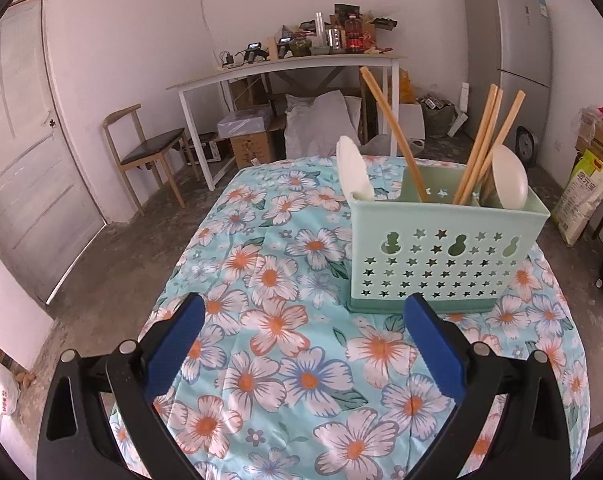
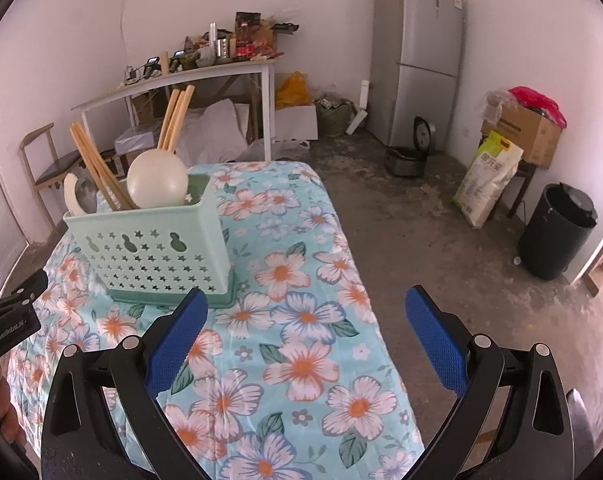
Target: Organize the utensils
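A mint-green perforated utensil holder stands on the floral tablecloth. It holds several wooden chopsticks and two white spoons, one at its left end and one at its right end. My left gripper is open and empty, just in front of the holder. In the right wrist view the holder stands to the front left, with chopsticks and a white spoon. My right gripper is open and empty over the table's right side.
The table edge drops to a concrete floor on the right. Beyond stand a white desk with clutter, a wooden chair, a grey fridge, boxes, a rice bag and a black bin.
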